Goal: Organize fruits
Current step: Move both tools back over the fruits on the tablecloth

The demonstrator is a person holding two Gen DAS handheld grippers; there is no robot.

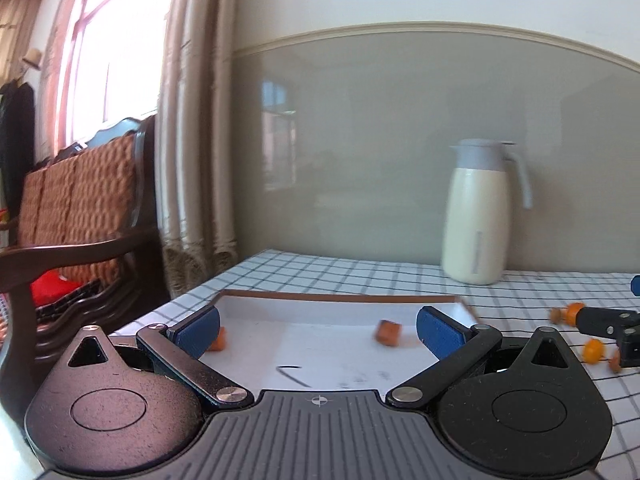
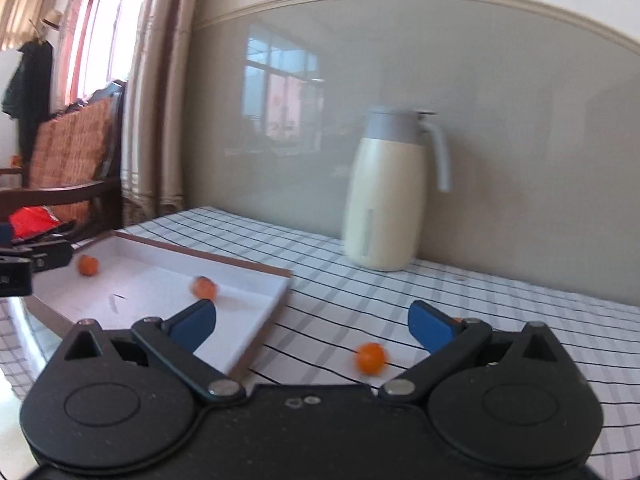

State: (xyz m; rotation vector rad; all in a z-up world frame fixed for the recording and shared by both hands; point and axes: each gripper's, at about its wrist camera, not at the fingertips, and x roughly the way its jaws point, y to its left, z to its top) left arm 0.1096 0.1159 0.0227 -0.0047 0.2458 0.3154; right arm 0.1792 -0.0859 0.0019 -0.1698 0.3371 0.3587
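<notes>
A white tray with a brown rim lies on the checked tablecloth. Two small orange fruits lie in it: one near the middle, one by the left gripper's left finger. My left gripper is open and empty over the tray. My right gripper is open and empty just right of the tray, above an orange fruit on the cloth. Several more small orange fruits lie on the cloth around the right gripper, which shows at the right of the left wrist view.
A cream thermos jug with a grey lid stands at the back against the grey wall panel. A wooden chair with a woven back and curtains stand left of the table's edge.
</notes>
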